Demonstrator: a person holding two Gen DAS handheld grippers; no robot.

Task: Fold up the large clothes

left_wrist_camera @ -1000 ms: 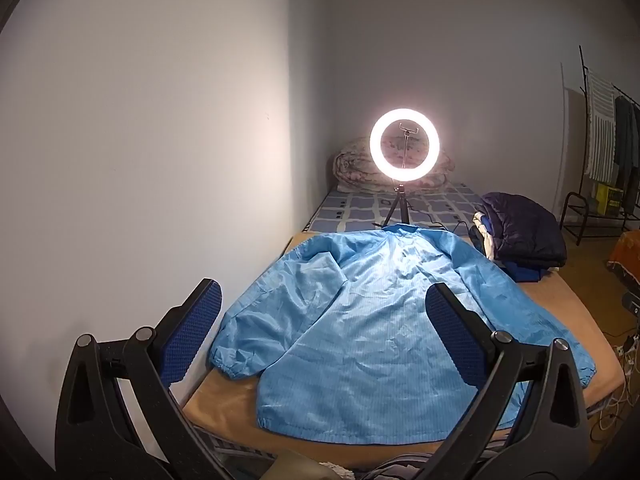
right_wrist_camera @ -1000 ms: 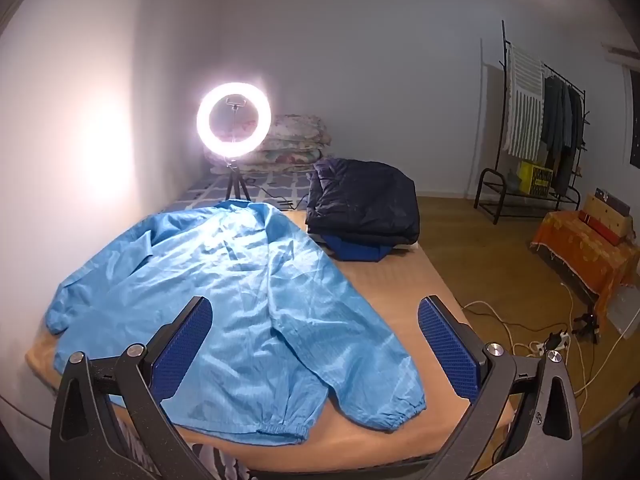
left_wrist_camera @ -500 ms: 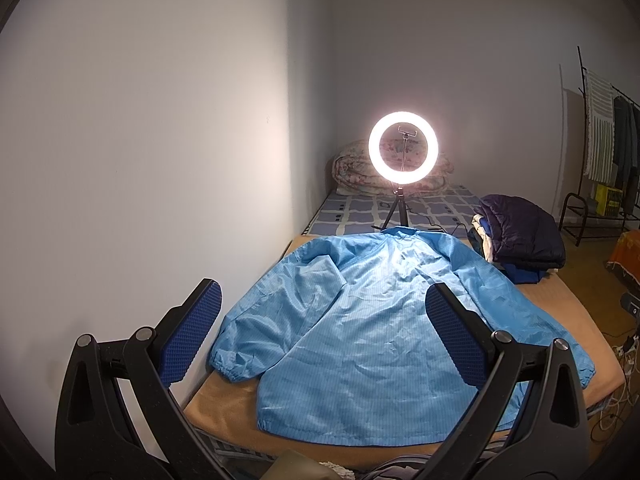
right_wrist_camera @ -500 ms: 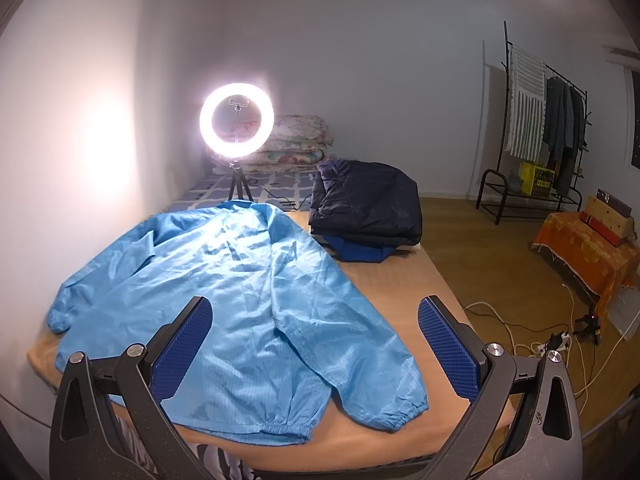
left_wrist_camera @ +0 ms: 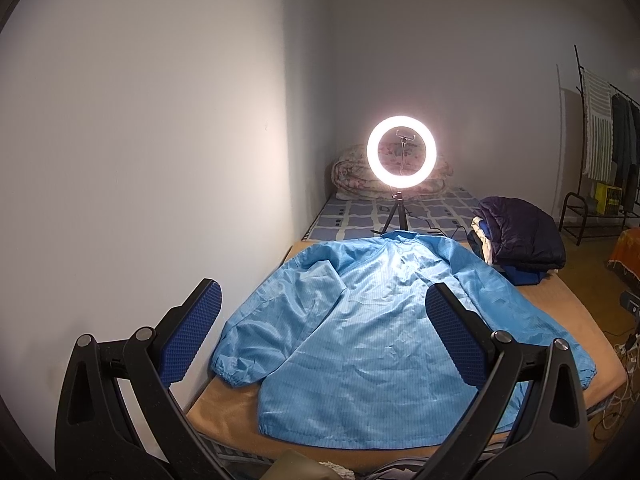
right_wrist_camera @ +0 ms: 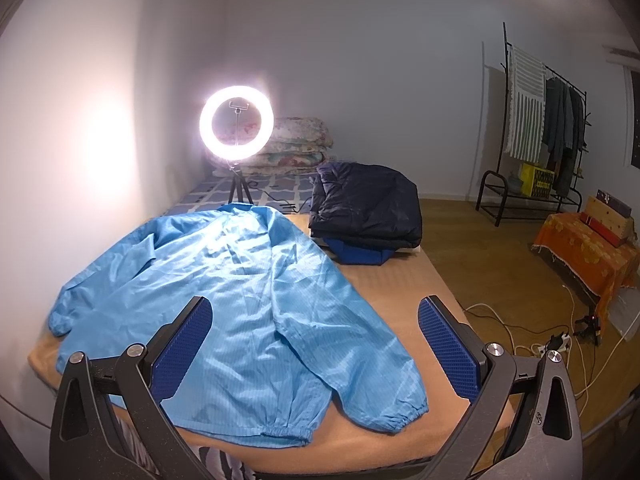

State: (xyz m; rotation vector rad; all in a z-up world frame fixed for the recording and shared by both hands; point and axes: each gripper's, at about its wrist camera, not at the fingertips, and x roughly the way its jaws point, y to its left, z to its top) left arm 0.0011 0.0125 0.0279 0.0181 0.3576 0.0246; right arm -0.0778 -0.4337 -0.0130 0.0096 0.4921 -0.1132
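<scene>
A light blue jacket (left_wrist_camera: 372, 320) lies spread flat on a tan bed (left_wrist_camera: 224, 404), collar at the far end, both sleeves out to the sides. It also shows in the right wrist view (right_wrist_camera: 240, 300). My left gripper (left_wrist_camera: 320, 332) is open and empty, held above the near hem. My right gripper (right_wrist_camera: 314, 344) is open and empty, above the near right sleeve and its cuff (right_wrist_camera: 392, 412).
A stack of folded dark clothes (right_wrist_camera: 368, 208) sits at the bed's far right. A lit ring light on a tripod (left_wrist_camera: 401, 152) stands behind the collar, with rolled quilts (right_wrist_camera: 296, 148) beyond. A wall runs along the left. Clothes rack (right_wrist_camera: 540, 120), orange-covered table (right_wrist_camera: 588, 248) and floor cables (right_wrist_camera: 552, 344) are right.
Both grippers have drawn back slightly and risen a little; the jacket looks a bit smaller in view. The jacket has not moved.
</scene>
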